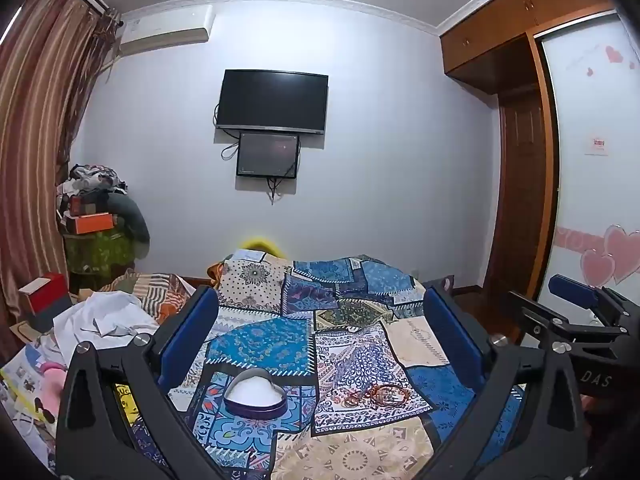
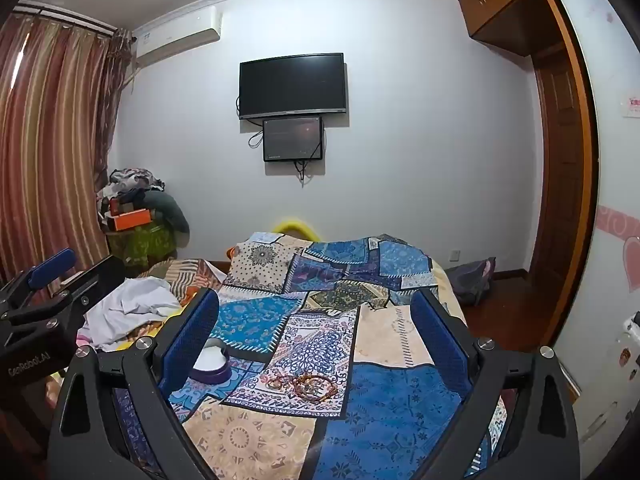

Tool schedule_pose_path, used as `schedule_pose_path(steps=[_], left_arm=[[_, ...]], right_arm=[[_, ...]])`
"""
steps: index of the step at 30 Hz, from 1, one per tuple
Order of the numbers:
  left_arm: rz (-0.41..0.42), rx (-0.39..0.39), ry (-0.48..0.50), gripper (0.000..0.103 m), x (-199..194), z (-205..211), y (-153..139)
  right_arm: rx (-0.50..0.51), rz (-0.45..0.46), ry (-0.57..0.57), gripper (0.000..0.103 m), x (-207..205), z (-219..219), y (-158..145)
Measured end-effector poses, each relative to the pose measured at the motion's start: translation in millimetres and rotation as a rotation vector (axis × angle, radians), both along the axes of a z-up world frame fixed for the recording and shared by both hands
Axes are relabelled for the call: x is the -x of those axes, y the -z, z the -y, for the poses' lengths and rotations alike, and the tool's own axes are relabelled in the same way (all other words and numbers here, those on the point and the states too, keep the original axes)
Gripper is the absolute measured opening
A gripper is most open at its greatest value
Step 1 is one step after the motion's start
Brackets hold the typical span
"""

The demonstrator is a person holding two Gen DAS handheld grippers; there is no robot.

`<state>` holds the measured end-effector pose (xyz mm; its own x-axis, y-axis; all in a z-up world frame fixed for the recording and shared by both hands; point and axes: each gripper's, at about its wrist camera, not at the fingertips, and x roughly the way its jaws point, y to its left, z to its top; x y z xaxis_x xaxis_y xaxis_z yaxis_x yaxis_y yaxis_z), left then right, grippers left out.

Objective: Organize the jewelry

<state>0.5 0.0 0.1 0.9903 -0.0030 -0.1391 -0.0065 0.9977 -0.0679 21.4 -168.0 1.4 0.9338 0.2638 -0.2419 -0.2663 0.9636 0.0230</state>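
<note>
While I held both tools over the bed (image 1: pixel 360 452), the items stood as follows; left gripper (image 1: pixel 320 336): jaws released and spread wide, nothing between the blue pads, pointing slightly down at the patchwork bedspread (image 1: pixel 264 336); right gripper (image 2: pixel 316 332): jaws likewise released and wide, nothing grasped, also tipped slightly down over the same cover.

Jewelry (image 1: pixel 376 394): a loose tangle of reddish-brown beaded bracelets and thin rings, lying on a blue-and-white patterned patch of the bedspread; seen in the right wrist view (image 2: pixel 304 384) low between my jaws, untouched by either pad.

Heart-shaped tin (image 1: pixel 256 394): purple wall, white inside, lid off, set on the bedspread just left of the jewelry and apart from it; in the right wrist view (image 2: pixel 214 362) partly hidden behind my left finger.

Surroundings: white crumpled cloth (image 1: pixel 108 316) on the left side of the bed; television (image 1: pixel 272 102) on the far wall, smaller screen (image 1: pixel 268 155) just beneath it; air conditioner (image 1: pixel 168 30) high on the wall; striped curtain (image 1: pixel 36 140) at left; wooden wardrobe (image 1: pixel 520 20) at right; pile of clothes and boxes (image 1: pixel 96 208) in the far left corner.
</note>
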Motion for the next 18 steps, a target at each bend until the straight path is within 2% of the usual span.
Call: schedule_pose_path(steps=[8,18], left_arm=[[0.007,0.007,0.001,0.103,5.3,6.3,-1.8],[-0.014,0.026,-0.002,0.103,-3.5,-7.4,1.6]], right_arm=[[0.001,-0.005,-0.001,0.096,0.1,-0.8,-0.3],[0.001,-0.011,-0.005,0.096,-0.8,-3.7,2.4]])
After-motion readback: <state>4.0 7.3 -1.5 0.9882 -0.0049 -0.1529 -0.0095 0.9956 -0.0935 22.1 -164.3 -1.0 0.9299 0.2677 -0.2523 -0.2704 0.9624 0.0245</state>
